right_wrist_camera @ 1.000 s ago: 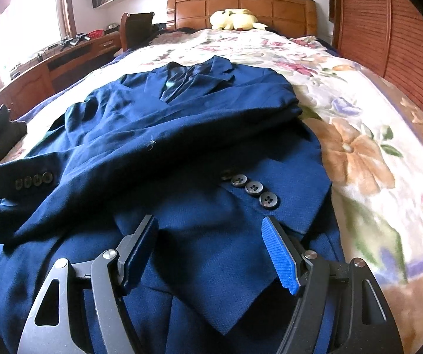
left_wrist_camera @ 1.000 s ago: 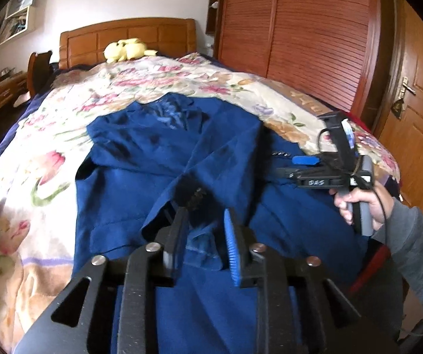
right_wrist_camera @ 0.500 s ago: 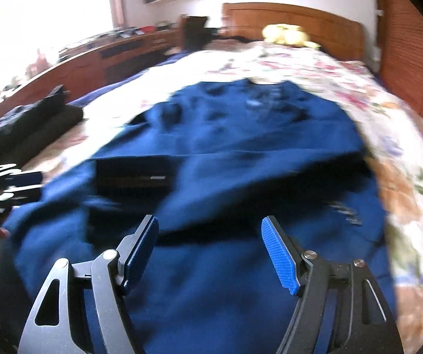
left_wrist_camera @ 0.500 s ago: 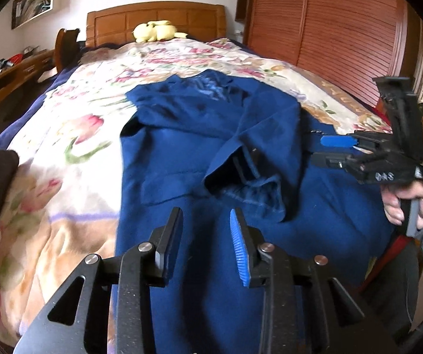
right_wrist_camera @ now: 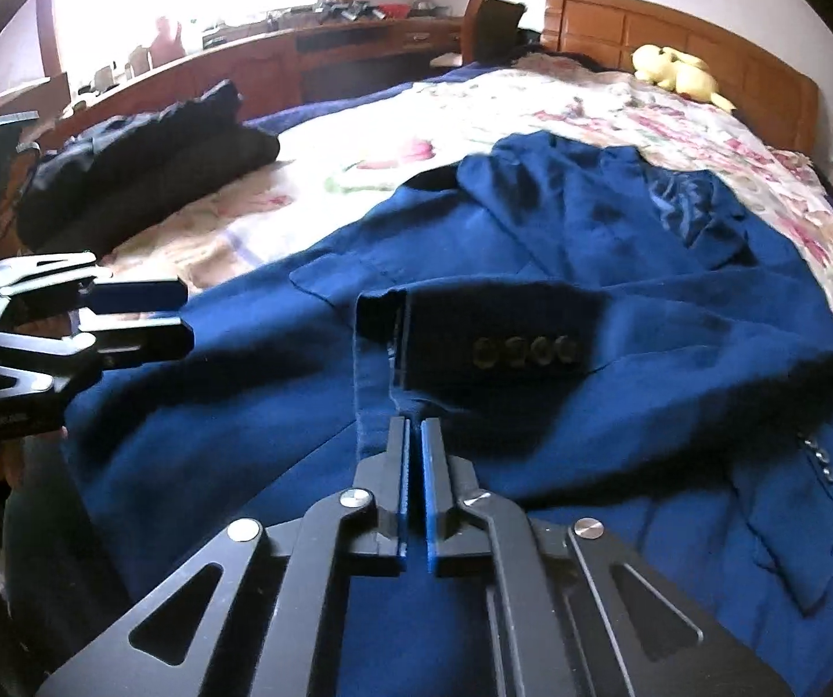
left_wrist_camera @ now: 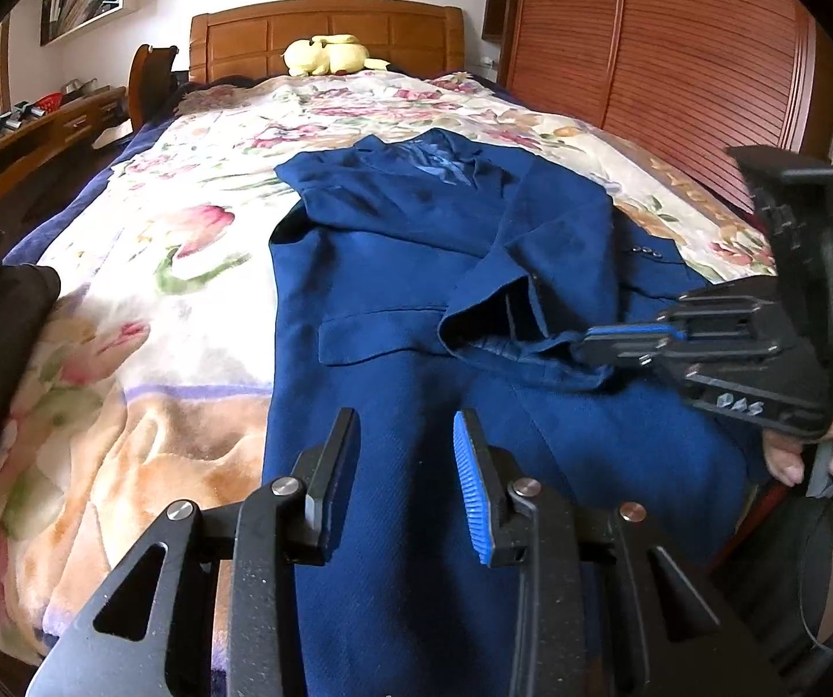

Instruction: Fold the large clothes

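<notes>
R gripper point(right_wrist_camera: 414, 435) pinches jacket point(right_wrist_camera: 532, 302) cuff – L gripper point(left_wrist_camera: 404, 453) open.

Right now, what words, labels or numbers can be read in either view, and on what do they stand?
"OAS" (characters uncertain): white marking on the frame of the black right claw, left wrist view.
Small print on the frame of the black left claw: too blurred to read.
Book spines on the white wall shelf: too small to read.

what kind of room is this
A home bedroom, most likely: the blue jacket lies on a bed with a floral blanket and wooden headboard, beside a louvered wardrobe.
</notes>
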Action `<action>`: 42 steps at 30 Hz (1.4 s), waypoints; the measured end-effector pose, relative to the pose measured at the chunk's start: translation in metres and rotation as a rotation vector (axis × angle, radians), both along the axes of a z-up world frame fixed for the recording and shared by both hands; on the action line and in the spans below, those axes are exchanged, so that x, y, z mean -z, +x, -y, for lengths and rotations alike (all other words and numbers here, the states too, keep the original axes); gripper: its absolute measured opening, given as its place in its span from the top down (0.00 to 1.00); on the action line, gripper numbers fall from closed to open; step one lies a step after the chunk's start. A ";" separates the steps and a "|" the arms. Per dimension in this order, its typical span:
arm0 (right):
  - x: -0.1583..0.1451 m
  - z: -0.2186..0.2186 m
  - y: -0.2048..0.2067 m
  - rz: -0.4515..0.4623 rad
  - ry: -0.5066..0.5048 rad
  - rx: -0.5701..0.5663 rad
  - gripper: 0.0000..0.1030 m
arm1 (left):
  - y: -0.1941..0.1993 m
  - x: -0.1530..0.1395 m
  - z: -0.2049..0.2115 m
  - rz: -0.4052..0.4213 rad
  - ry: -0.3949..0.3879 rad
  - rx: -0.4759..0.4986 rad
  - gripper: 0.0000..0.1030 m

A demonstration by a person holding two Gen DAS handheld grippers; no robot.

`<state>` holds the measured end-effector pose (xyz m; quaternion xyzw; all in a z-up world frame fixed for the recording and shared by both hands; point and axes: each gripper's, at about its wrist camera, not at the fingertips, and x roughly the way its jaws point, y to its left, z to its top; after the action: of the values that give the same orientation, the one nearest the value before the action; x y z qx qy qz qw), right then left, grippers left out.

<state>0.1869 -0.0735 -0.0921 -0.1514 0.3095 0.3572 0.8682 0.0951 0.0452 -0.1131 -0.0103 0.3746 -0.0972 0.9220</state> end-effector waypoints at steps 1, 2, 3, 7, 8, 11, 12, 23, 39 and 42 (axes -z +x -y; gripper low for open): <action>-0.002 0.004 -0.003 0.002 0.012 0.003 0.98 | 0.000 0.000 0.001 0.000 -0.003 0.001 0.67; -0.004 0.007 -0.005 0.002 0.023 0.008 0.98 | 0.000 0.000 0.002 0.001 -0.003 0.003 0.67; -0.007 0.012 -0.009 0.008 0.034 0.011 0.98 | 0.000 -0.001 0.002 0.002 -0.004 0.006 0.67; -0.010 0.033 -0.029 0.017 0.054 0.021 0.98 | -0.002 -0.004 0.010 0.010 -0.007 0.029 0.67; -0.008 0.036 -0.032 0.011 0.055 0.026 0.98 | -0.002 -0.004 0.011 0.011 -0.008 0.033 0.67; 0.000 0.046 -0.042 -0.021 0.068 0.035 0.98 | -0.002 -0.007 0.017 0.017 -0.014 0.047 0.67; 0.005 0.049 -0.045 -0.037 0.071 0.035 0.98 | -0.001 -0.007 0.019 0.017 -0.015 0.052 0.67; -0.001 0.076 -0.046 -0.024 0.096 0.119 0.79 | 0.027 -0.011 0.045 0.025 -0.001 0.093 0.67; 0.010 0.116 -0.022 -0.062 0.172 0.280 0.57 | 0.062 0.030 0.072 -0.115 0.017 0.126 0.70; 0.009 0.114 -0.019 -0.060 0.180 0.281 0.57 | 0.063 0.030 0.075 -0.120 0.007 0.146 0.91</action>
<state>0.1677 -0.1874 -0.1007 -0.0174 0.3202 0.2632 0.9099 0.1584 -0.0298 -0.1430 0.0146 0.4291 -0.1621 0.8885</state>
